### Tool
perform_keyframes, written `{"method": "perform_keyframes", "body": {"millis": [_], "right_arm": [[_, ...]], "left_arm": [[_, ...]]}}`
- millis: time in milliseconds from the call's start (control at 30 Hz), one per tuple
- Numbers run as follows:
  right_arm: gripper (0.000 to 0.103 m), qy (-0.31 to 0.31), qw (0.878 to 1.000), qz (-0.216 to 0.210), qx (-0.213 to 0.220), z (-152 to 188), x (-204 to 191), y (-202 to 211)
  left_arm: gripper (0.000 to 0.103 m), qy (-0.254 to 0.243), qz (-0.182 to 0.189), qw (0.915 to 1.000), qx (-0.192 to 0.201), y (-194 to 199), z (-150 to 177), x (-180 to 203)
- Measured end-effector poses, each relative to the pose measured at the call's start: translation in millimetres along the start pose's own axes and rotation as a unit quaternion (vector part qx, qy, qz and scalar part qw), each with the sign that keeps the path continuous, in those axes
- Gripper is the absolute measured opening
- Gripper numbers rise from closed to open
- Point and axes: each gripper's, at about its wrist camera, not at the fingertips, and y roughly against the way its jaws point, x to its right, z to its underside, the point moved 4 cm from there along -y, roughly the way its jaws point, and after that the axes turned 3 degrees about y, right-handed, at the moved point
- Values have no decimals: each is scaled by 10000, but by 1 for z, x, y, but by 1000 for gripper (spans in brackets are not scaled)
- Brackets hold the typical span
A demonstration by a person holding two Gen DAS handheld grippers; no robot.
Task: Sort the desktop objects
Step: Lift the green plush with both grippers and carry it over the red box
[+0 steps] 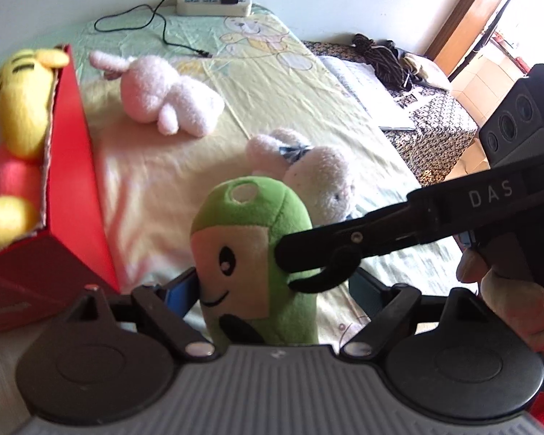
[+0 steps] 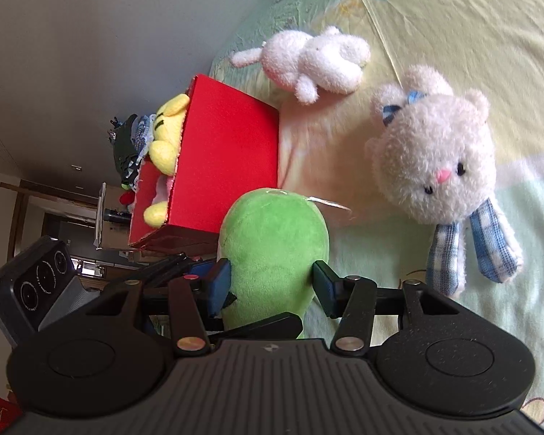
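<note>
Right now, both of your claws sit at the green plush toy (image 1: pixel 257 253), which stands upright on the bed sheet (image 1: pixel 272 83) just beside the red box (image 1: pixel 72 166).

Your left claw (image 1: pixel 268 290) has the toy between its fingers: the blue pad (image 1: pixel 181 290) on one side touches the toy's cheek, while the opposite finger is mostly hidden behind your right claw, so you cannot tell whether the left claw is actually clamped or only set around the toy.

Your right claw (image 2: pixel 272 286) comes in from the side away from the red box, with your hand (image 1: pixel 507 297) wrapped on its handle. In the right wrist view its two pads press into the green toy's flanks and the plush bulges between them, so it is gripping the toy.

The red box holds a yellow plush toy (image 1: pixel 21 98) whose head and limbs rise above the rim. Beyond the green toy from the box lies a white bear (image 2: pixel 439 159) with a blue bow and checked blue legs, on its back on the sheet, close to the green toy. Farther along the sheet from the box, a pink rabbit (image 1: pixel 167 98) lies on its side, apart from the others. A power strip (image 1: pixel 214 3) with a black cable rests at the far end of the bed.
</note>
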Motion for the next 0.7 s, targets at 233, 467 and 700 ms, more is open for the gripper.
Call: {"method": "perform_keyframes", "body": {"millis": [233,467,700], "right_arm": [[53,340,9981,-106,508,-14,-27,21],[52,561,9932,1,1019,-26,-58,26],[52,400,9913,145,1243,-25,-71,9]], "left_arm": [[87,-196,124,9978,614,34,-29,6],[87,-540,265,9932,993,62,-52,1],[87,-772,261,9929,871,67,-64,-19]]}}
